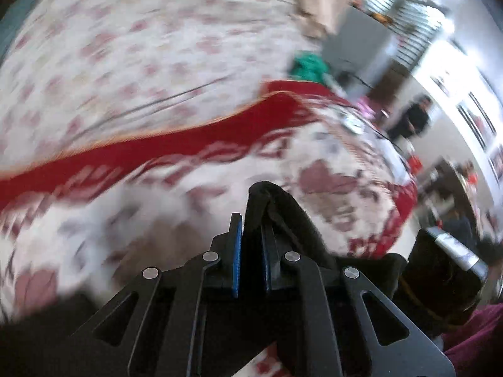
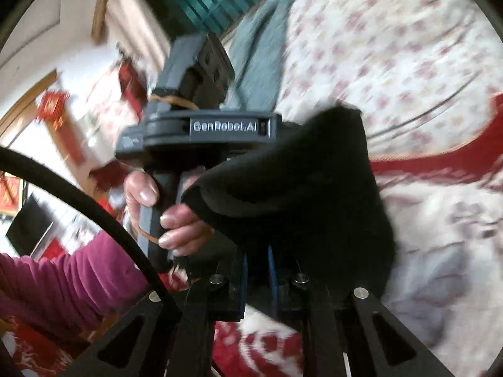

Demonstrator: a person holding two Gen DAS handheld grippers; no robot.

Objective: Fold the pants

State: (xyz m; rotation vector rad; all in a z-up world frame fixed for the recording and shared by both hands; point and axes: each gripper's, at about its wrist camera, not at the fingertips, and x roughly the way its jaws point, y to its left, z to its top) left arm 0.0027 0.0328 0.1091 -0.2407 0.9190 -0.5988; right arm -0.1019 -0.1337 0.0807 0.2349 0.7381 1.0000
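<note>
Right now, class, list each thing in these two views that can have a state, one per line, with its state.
Left gripper: shut on black pants.
Right gripper: shut on black pants.
Black pants: lifted, bunched, hanging between both grippers.
Red-bordered blanket: spread over the bed.
Floral bedsheet: spread, wrinkled.

the black fabric pants (image 1: 276,207) sit pinched between the fingers of the left gripper (image 1: 251,245), above the red-bordered patterned blanket (image 1: 195,147). in the right wrist view the pants (image 2: 298,169) run from the right gripper (image 2: 256,270) across to the other handheld gripper, beside the person's hand (image 2: 176,220).
</note>
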